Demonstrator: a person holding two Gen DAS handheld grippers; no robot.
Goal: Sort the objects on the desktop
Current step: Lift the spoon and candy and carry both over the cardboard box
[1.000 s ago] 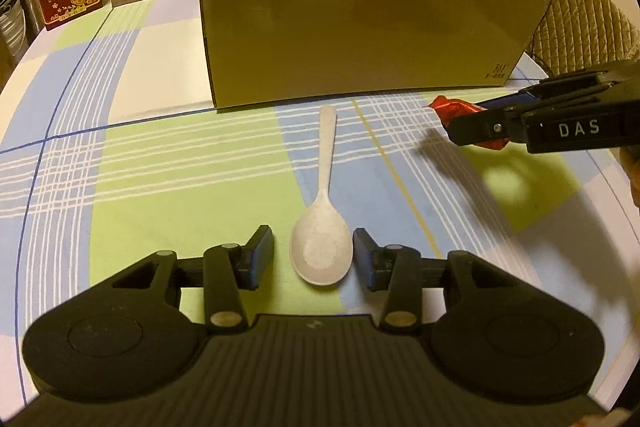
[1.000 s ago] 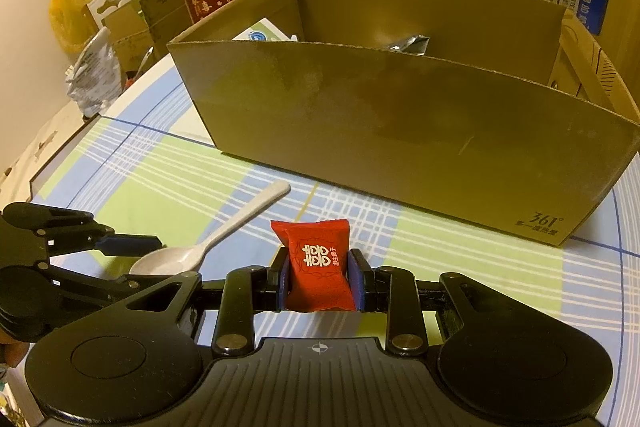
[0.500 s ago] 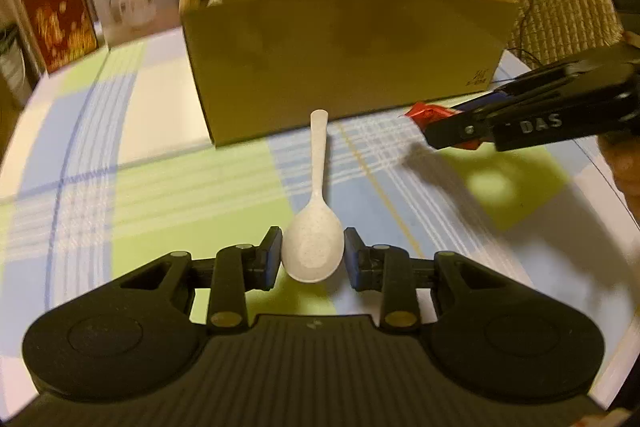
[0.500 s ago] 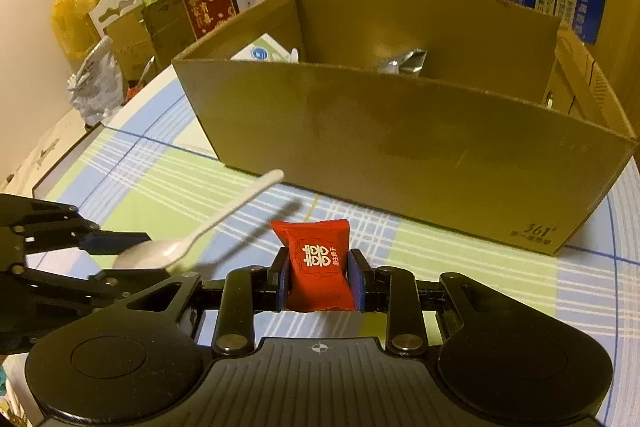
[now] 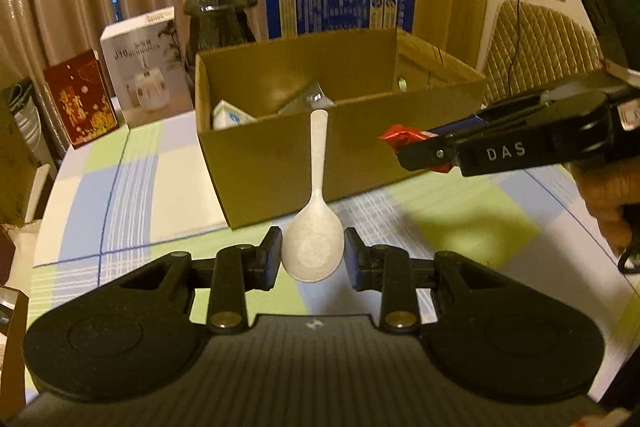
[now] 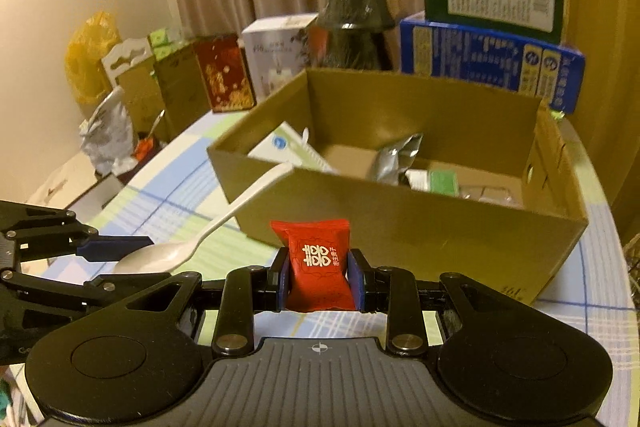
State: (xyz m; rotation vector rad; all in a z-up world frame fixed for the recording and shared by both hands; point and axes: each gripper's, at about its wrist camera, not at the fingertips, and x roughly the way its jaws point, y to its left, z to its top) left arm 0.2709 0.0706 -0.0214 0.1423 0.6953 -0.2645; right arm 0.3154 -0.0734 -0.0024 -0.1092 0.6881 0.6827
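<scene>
Left gripper [image 5: 313,259] jaws pinched the white spoon [image 5: 314,247] by its bowl, handle aimed at the cardboard box [image 5: 332,155]; right gripper [image 6: 320,279] jaws clamped the red candy packet [image 6: 318,263] — both held off the desk [image 5: 132,195], presumably for dropping in.

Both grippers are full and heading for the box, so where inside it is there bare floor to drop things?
In the cardboard box, bare floor shows near the middle back, between the white packet at the left and the silver pouch. The right half is crowded: a green-labelled packet and clear wrappers. The floor behind the near wall is hidden.
</scene>
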